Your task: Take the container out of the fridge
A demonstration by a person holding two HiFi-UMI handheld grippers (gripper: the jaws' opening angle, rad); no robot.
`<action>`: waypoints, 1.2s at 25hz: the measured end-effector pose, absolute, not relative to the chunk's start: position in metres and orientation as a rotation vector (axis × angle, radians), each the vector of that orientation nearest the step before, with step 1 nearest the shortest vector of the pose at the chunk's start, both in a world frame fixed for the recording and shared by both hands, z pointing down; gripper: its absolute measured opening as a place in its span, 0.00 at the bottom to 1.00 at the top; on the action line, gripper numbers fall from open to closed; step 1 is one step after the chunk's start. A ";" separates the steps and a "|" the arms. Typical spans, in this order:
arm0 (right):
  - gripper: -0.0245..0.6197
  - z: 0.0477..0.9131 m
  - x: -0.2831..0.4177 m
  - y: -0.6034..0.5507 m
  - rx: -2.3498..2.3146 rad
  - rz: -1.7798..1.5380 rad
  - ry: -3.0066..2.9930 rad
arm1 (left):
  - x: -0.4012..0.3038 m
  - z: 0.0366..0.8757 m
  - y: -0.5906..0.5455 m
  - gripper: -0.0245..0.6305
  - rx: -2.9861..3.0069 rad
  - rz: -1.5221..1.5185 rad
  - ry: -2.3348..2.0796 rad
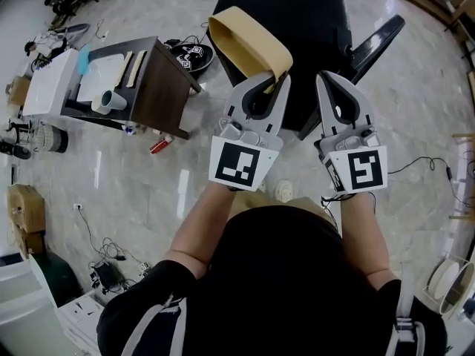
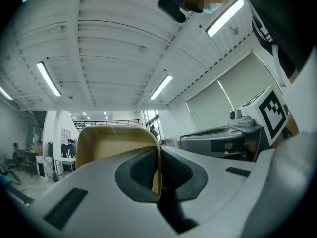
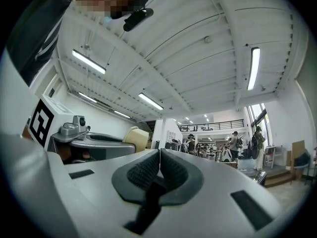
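Over the floor (image 1: 141,188), left gripper (image 1: 272,78) pinching container (image 1: 245,39) rim, length running forward-left

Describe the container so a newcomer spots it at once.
Head view: find the big black cabinet at top centre. Overlapping its left edge is a tan, round-cornered container, its rim pinched in the left claw. Nothing else is held: the right claw is shut, empty.

The container (image 1: 246,38) sits between the jaws of the left gripper (image 1: 276,80), reaching up and leftward from them. The right gripper (image 1: 329,81) is just to its right. A cabinet (image 1: 312,13) stands beyond both. Far left, a cup (image 1: 111,100) lies on a table (image 1: 159,84).
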State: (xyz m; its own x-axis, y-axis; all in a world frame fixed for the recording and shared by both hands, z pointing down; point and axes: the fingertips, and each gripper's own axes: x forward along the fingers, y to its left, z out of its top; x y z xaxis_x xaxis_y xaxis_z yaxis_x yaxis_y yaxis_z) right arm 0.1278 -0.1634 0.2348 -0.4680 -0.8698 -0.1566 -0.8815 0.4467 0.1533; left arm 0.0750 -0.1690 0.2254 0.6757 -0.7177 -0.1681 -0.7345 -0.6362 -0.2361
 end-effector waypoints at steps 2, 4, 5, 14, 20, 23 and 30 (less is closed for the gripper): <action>0.09 0.235 0.133 -0.162 -1.577 0.324 2.626 | 0.076 0.226 -0.169 0.08 -2.609 0.111 1.216; 0.09 0.237 0.140 -0.161 -1.568 0.320 2.628 | 0.081 0.226 -0.169 0.08 -2.601 0.113 1.233; 0.09 0.238 0.142 -0.160 -1.565 0.318 2.630 | 0.083 0.226 -0.169 0.08 -2.596 0.111 1.235; 0.09 0.239 0.151 -0.151 -1.538 0.325 2.633 | 0.094 0.224 -0.164 0.08 -2.554 0.108 1.259; 0.09 0.238 0.159 -0.150 -1.552 0.304 2.622 | 0.100 0.221 -0.163 0.08 -2.539 0.135 1.271; 0.09 0.238 0.162 -0.151 -1.547 0.296 2.617 | 0.102 0.221 -0.165 0.08 -2.537 0.134 1.270; 0.09 0.238 0.159 -0.152 -1.544 0.311 2.619 | 0.103 0.218 -0.165 0.08 -2.525 0.146 1.263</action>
State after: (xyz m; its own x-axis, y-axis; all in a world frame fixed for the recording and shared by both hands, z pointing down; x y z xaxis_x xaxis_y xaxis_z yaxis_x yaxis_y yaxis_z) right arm 0.1594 -0.1521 0.2377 -0.4870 -0.8555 -0.1757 -0.8729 0.4700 0.1307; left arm 0.1026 -0.1654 0.2178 0.6055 -0.7624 -0.2283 -0.7944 -0.5617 -0.2312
